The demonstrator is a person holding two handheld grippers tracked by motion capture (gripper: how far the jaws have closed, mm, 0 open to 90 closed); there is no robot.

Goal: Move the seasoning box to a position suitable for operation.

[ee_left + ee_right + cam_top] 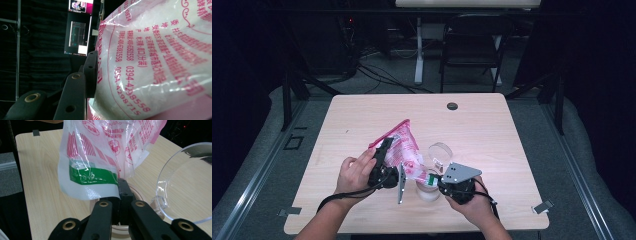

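Pouring from the bag calls for a steady mouth: the right gripper (120, 195), its jaws clamped on the green-banded bottom edge of the plastic bag (110, 147), should hold that edge over the small jar (428, 192) below while the left gripper (384, 155), jaws closed on the bag's upper body, tips gently. The clear hinged lid (186, 182) stands just beside, on the table (482, 120).
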